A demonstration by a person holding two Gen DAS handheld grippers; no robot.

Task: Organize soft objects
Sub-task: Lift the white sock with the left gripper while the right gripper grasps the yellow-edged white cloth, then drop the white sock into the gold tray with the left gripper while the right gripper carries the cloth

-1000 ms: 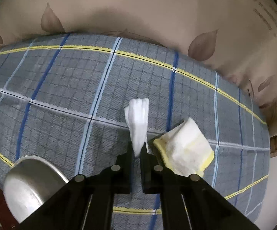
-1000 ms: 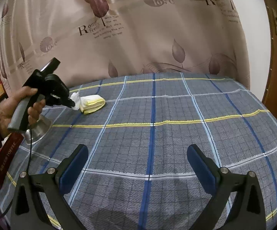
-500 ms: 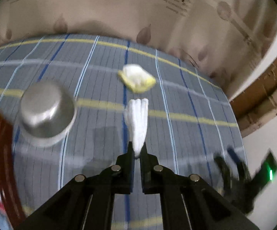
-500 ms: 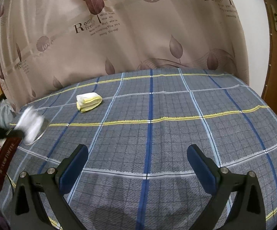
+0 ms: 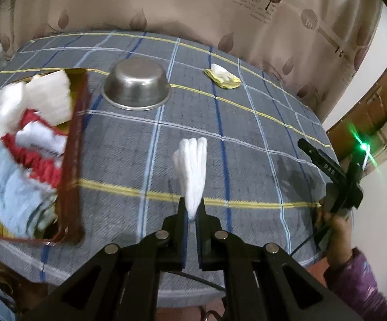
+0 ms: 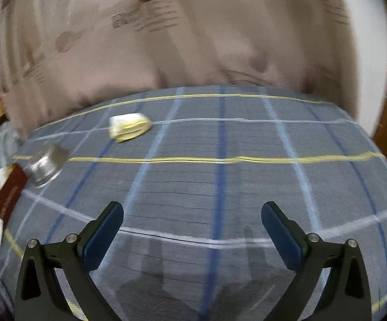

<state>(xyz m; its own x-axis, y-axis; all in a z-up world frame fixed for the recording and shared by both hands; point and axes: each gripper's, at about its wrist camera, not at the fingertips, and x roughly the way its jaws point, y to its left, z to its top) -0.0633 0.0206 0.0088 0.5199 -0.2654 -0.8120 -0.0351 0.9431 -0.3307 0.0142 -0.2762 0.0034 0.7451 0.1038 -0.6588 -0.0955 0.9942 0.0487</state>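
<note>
My left gripper (image 5: pixel 191 211) is shut on a white glove (image 5: pixel 192 168), which sticks up from the jaws above the grey checked cloth (image 5: pixel 246 160). To its left lies a dark red box (image 5: pixel 73 144) heaped with white, red and light blue soft things (image 5: pixel 19 139). A folded white and yellow glove (image 5: pixel 222 76) rests far back on the cloth; the right wrist view shows the same glove (image 6: pixel 129 126). My right gripper (image 6: pixel 192 227) hangs open over bare cloth, nothing between its blue pads. It also shows in the left wrist view as a black tool (image 5: pixel 332 171) in a hand.
An upturned steel bowl (image 5: pixel 137 84) sits behind the box; in the right wrist view the bowl (image 6: pixel 47 165) and the red box (image 6: pixel 8 195) are at the left edge. A beige curtain (image 5: pixel 193 5) hangs behind, a wooden door frame (image 5: pixel 375 101) at the right.
The left gripper has swung away from the folded yellow glove with the white glove, back toward the near edge beside the red box. It has left the right wrist view, which is now blurred.
</note>
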